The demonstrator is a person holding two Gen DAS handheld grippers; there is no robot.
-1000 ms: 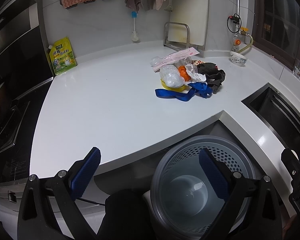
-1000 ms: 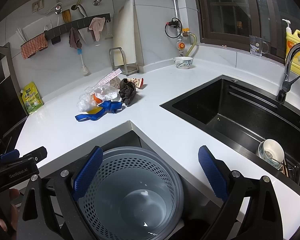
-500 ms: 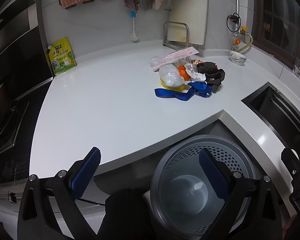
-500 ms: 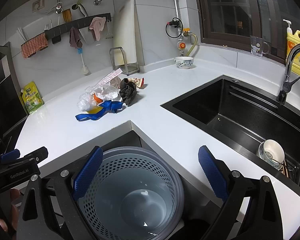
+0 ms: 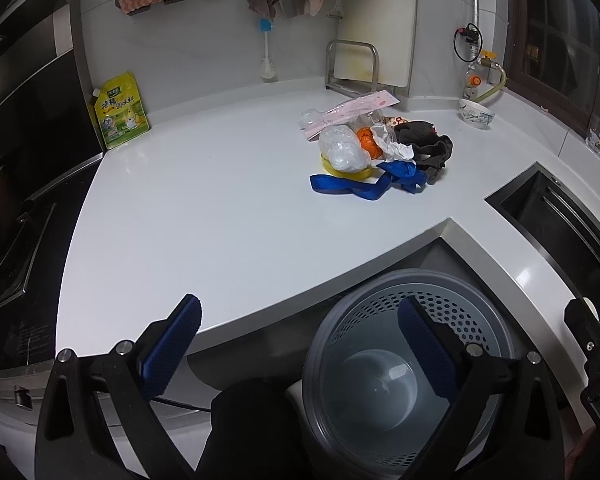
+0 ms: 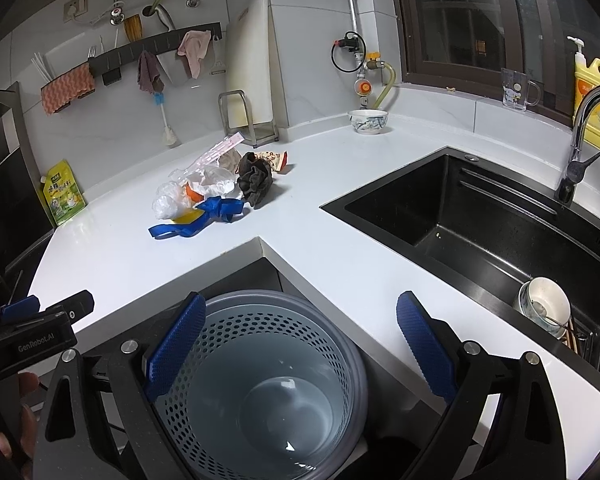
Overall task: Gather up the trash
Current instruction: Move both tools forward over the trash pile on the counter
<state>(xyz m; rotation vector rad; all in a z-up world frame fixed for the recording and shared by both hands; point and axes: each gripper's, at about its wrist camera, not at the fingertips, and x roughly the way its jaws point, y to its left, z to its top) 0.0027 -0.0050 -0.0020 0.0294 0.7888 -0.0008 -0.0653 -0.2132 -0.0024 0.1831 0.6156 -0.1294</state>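
Observation:
A pile of trash point(image 5: 374, 152) lies on the white counter point(image 5: 204, 216): a blue ribbon point(image 5: 356, 186), a clear plastic bag point(image 5: 344, 150), orange peel, white paper, a dark rag point(image 5: 424, 148) and a pink wrapper. It also shows in the right wrist view point(image 6: 216, 188). A grey perforated bin point(image 6: 260, 384) stands empty on the floor below the counter corner, also in the left wrist view point(image 5: 404, 372). My left gripper point(image 5: 300, 348) is open and empty, near the counter edge over the bin. My right gripper point(image 6: 300, 344) is open and empty above the bin.
A black sink point(image 6: 480, 216) with a bowl point(image 6: 544, 306) and tap point(image 6: 580, 136) lies right. A yellow-green pouch point(image 5: 120, 110), a cutting board in a rack point(image 5: 364, 60), a small bowl point(image 6: 368, 121) and a stove point(image 5: 8, 240) line the counter's edges.

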